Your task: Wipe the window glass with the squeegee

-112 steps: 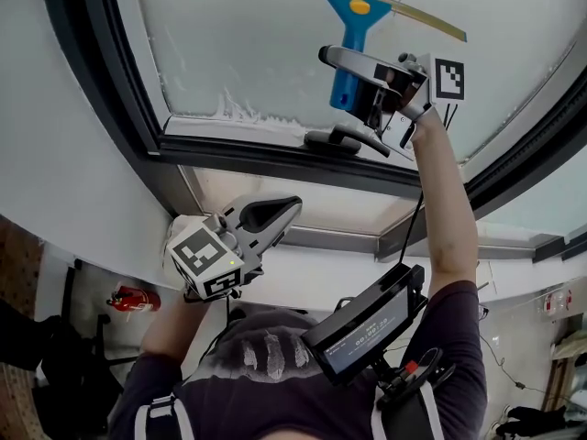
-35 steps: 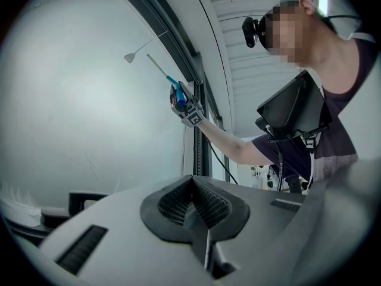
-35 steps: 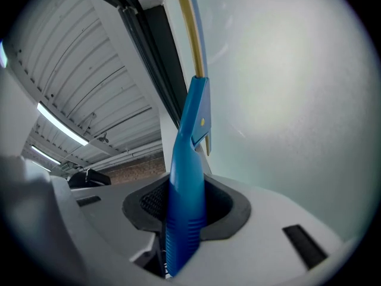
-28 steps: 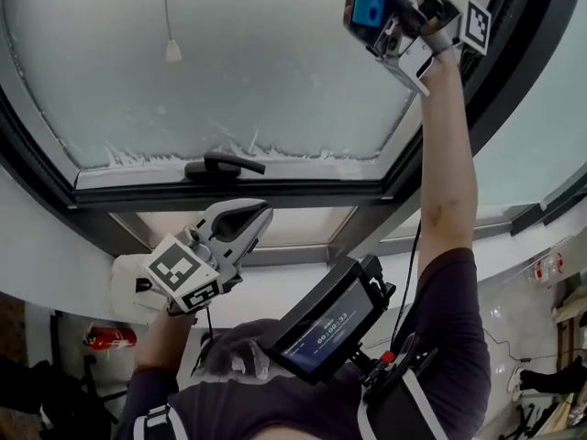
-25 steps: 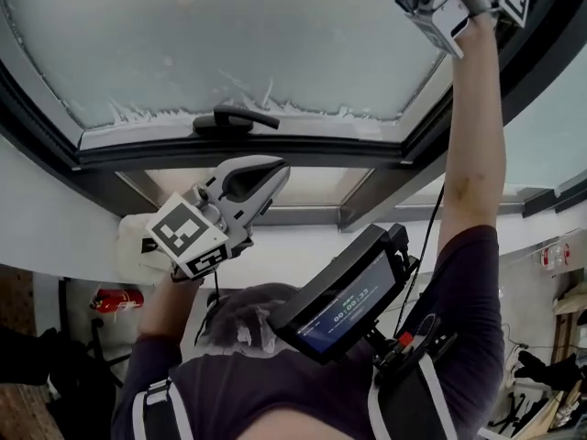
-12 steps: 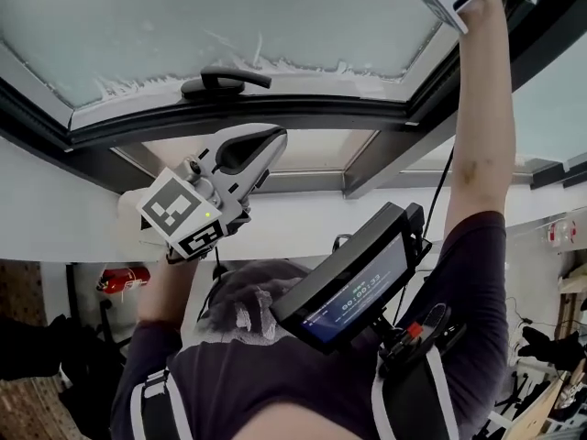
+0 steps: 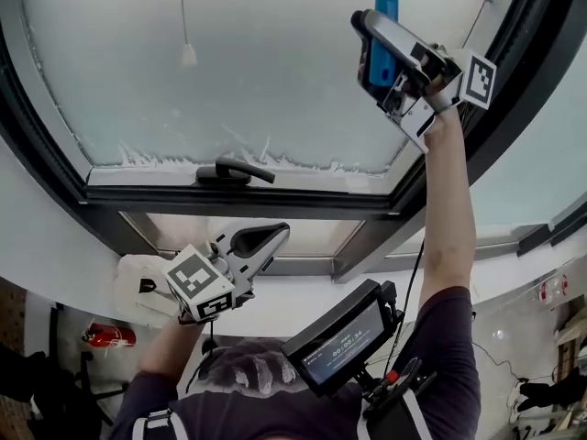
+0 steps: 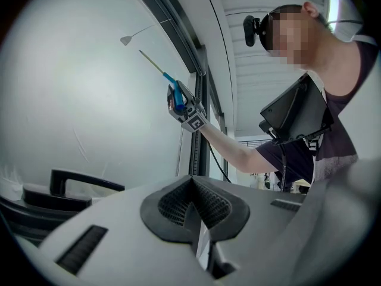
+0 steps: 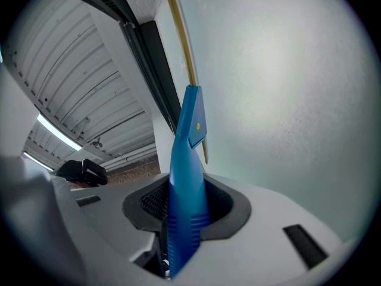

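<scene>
Wide open run across the frosted window glass (image 7: 275, 81), left of the blue-handled squeegee (image 7: 378, 67) clamped in the right gripper (image 7: 371, 44). Hemmed in just to the right by the dark metal window frame (image 7: 518, 62). Crossed at upper left by a thin white pull cord with a cone-shaped end (image 7: 187, 56). Blocked along the bottom edge by a black lever handle (image 7: 236, 170) jutting from the sash.

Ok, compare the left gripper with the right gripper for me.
The grey left gripper is shut on nothing; the grey right gripper is shut on the blue plastic squeegee handle. The left gripper sits low, below the black window frame; the right gripper is raised in front of the frosted window glass. Both have jaws together.
</scene>
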A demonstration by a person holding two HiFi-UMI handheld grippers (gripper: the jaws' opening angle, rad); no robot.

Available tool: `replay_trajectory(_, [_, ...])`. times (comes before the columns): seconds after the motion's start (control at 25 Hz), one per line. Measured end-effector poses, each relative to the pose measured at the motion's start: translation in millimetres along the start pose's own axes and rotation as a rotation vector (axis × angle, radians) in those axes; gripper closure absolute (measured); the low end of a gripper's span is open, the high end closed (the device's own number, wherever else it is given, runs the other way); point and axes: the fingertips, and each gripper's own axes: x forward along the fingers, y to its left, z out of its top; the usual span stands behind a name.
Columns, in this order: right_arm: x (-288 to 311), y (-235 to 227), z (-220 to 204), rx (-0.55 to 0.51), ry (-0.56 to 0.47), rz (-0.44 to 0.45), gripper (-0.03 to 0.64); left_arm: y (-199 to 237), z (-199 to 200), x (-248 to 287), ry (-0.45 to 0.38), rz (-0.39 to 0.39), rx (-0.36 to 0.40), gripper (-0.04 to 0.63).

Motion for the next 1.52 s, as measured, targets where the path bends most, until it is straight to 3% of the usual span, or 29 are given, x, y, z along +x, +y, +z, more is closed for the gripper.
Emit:
replay_trajectory(0.68, [-10, -12, -28, 0.061, -0.083, -0.057, 0.503, 3, 10, -56, 0.013, -0.091, -0.02, 0.588])
replay_trajectory(1.08, [-19, -21, -62, 0.1, -0.197, -0.077, 0.503, -7, -7, -92, 0.034, -0.15, -0.031, 0.588])
replay_trajectory(1.52, [-32, -31, -95, 0.144, -0.209, -0.078, 0.503, -16, -19, -97, 0.035, -0.117, -0.059, 0.588])
